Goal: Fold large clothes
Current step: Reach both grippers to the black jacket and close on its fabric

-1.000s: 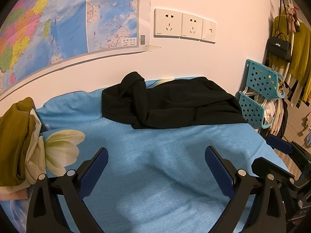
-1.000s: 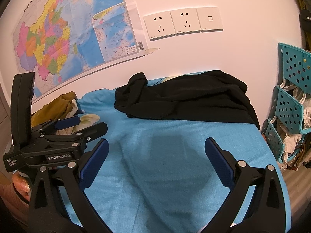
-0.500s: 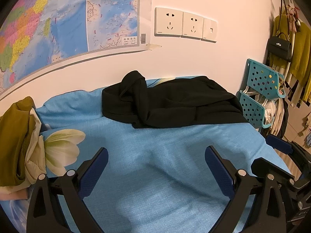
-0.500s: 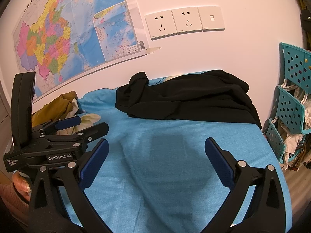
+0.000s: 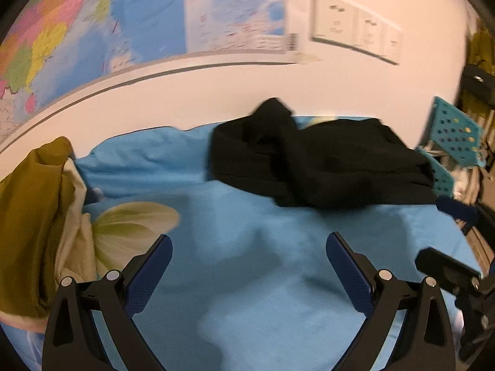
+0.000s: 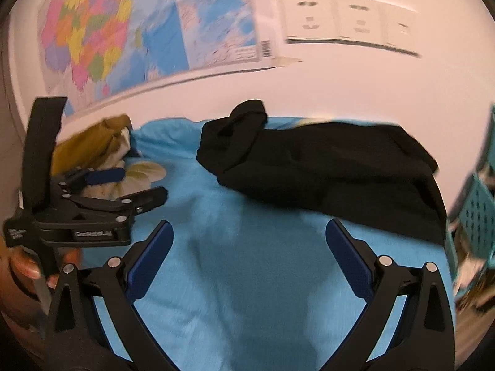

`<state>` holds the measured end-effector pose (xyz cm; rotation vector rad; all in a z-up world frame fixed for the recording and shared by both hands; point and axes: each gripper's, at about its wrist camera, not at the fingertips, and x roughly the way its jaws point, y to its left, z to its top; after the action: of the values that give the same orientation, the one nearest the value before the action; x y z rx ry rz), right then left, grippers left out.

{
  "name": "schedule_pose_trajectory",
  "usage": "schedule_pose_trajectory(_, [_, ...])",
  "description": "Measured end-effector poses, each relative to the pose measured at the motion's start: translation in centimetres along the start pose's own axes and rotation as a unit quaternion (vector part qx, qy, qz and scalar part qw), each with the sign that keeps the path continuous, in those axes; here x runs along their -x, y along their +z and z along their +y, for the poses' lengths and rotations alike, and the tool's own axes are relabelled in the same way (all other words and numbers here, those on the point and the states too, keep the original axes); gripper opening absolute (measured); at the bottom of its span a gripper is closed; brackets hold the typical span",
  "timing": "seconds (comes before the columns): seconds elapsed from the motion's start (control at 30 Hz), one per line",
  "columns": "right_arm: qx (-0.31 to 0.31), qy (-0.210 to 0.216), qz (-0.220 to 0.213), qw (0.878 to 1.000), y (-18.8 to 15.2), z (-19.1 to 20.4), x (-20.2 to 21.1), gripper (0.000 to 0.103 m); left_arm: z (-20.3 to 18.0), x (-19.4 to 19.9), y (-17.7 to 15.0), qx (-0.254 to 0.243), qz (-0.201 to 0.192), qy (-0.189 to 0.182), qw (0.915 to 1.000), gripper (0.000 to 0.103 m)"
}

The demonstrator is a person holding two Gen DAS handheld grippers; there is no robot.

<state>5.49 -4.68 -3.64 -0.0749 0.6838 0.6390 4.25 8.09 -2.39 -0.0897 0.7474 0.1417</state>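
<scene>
A black garment (image 5: pixel 321 167) lies bunched at the far side of the blue bed sheet (image 5: pixel 247 278), against the wall; it also shows in the right wrist view (image 6: pixel 324 170). My left gripper (image 5: pixel 249 266) is open and empty, over the sheet short of the garment. My right gripper (image 6: pixel 249 256) is open and empty, also short of the garment. The left gripper also appears at the left of the right wrist view (image 6: pixel 123 185). Both views are blurred by motion.
A pile of olive and cream clothes (image 5: pixel 34 216) sits at the bed's left end. A teal plastic rack (image 5: pixel 454 145) stands off the right end. A wall map (image 5: pixel 123 31) and sockets (image 5: pixel 355 34) are behind the bed.
Both cameras have swung: the garment has shifted right in each view and the frames have become blurred. Both grippers stay open and empty.
</scene>
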Motion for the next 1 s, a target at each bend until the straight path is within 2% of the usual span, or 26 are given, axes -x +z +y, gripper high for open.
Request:
schedule_pose_trajectory(0.13, [0.013, 0.019, 0.033, 0.999, 2.8, 0.0, -5.2, 0.094, 2.2, -2.3, 0.8, 0.012, 0.021, 0.027, 0.9994, 0.096])
schedule_pose_trajectory(0.2, [0.022, 0.037, 0.048, 0.998, 3.7, 0.4, -7.7, 0.084, 3.1, -3.3, 1.1, 0.018, 0.028, 0.034, 0.9989, 0.096])
schedule_pose_trajectory(0.33, [0.036, 0.047, 0.076, 0.995, 4.6, 0.8, -11.5, 0.079, 5.0, -5.2, 1.5, 0.033, 0.035, 0.056, 0.9973, 0.095])
schedule_pose_trajectory(0.4, [0.048, 0.042, 0.094, 0.994, 4.8, 0.5, -12.8, 0.050, 5.5, -5.9, 1.6, 0.042, 0.043, 0.042, 0.9973, 0.096])
schedule_pose_trajectory(0.43, [0.047, 0.051, 0.096, 0.993, 4.8, 0.2, -12.8, 0.041, 5.8, -6.0, 1.7, 0.045, 0.044, 0.041, 0.9971, 0.096])
schedule_pose_trajectory(0.47, [0.044, 0.058, 0.094, 0.993, 5.0, -0.3, -12.4, 0.021, 6.0, -6.3, 1.8, 0.045, 0.043, 0.041, 0.9972, 0.096])
schedule_pose_trajectory(0.53, [0.061, 0.042, 0.073, 0.995, 5.6, -1.2, -10.5, 0.013, 6.1, -6.7, 2.0, 0.039, 0.042, 0.041, 0.9975, 0.096])
schedule_pose_trajectory(0.6, [0.054, 0.033, 0.049, 0.997, 6.6, -2.9, -7.7, 0.012, 5.7, -7.2, 2.4, 0.035, 0.048, 0.031, 0.9977, 0.096])
schedule_pose_trajectory(0.7, [0.031, -0.010, 0.004, 0.999, 8.7, -6.8, -3.1, 0.012, 5.0, -8.0, 3.4, 0.022, 0.045, 0.021, 0.9985, 0.096])
schedule_pose_trajectory(0.77, [0.023, -0.023, 0.020, 0.999, 9.1, -8.4, -2.9, 0.013, 4.1, -8.9, 4.0, 0.011, 0.043, 0.017, 0.9989, 0.096])
schedule_pose_trajectory(0.83, [0.024, -0.032, 0.043, 0.998, 8.7, -8.9, -3.6, 0.028, 3.6, -10.5, 4.8, 0.004, 0.050, 0.013, 0.9986, 0.096])
schedule_pose_trajectory(0.87, [0.024, -0.023, 0.051, 0.998, 8.5, -8.5, -4.2, 0.042, 3.5, -11.1, 5.1, 0.001, 0.053, 0.010, 0.9986, 0.096])
schedule_pose_trajectory(0.93, [0.033, 0.009, 0.055, 0.998, 8.0, -7.8, -4.7, 0.055, 3.2, -12.3, 5.7, -0.008, 0.053, 0.016, 0.9984, 0.096])
schedule_pose_trajectory(1.0, [0.053, 0.018, 0.036, 0.998, 7.7, -6.3, -5.1, 0.093, 3.3, -12.8, 6.0, -0.009, 0.052, 0.015, 0.9985, 0.096])
